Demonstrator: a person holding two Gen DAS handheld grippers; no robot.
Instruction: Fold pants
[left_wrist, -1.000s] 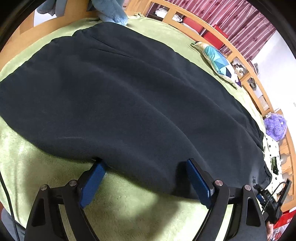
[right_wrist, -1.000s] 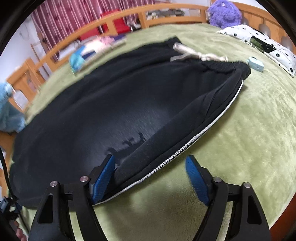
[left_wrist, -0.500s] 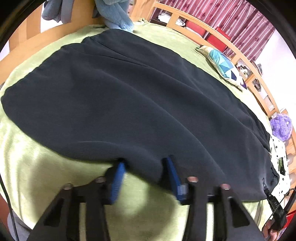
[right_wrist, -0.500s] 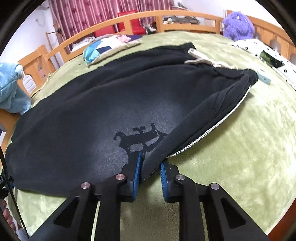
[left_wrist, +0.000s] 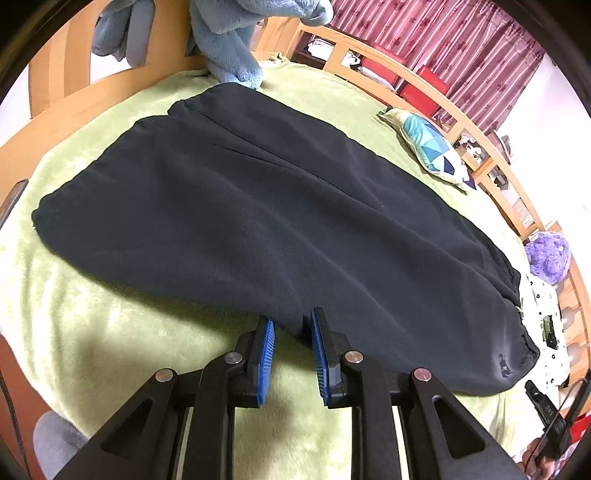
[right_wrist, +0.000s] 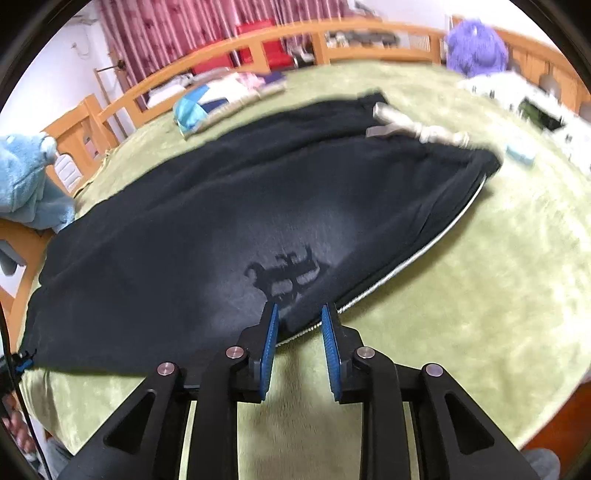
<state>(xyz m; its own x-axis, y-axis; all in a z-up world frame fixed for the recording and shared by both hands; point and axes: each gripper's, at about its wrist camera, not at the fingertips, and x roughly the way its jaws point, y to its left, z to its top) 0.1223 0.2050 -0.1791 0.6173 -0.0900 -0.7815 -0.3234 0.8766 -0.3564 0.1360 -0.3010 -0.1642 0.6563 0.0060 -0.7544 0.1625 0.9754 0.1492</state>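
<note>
Black pants lie spread flat on a green blanket, leg cuffs at the far left, waistband at the right. My left gripper is shut on the pants' near edge, cloth pinched between its blue pads. In the right wrist view the pants show a waistband with a pale drawstring and a white side stripe. My right gripper is shut on the near edge by that stripe.
A blue plush toy sits at the far end, a patterned pillow and a purple plush near the wooden rail. A white dotted cloth lies beyond the waistband. A small light-blue object lies by the waistband.
Both grippers closed from wide open onto the near edge of the pants. Both have lifted slightly and drawn back, and the right view is blurred by motion.
</note>
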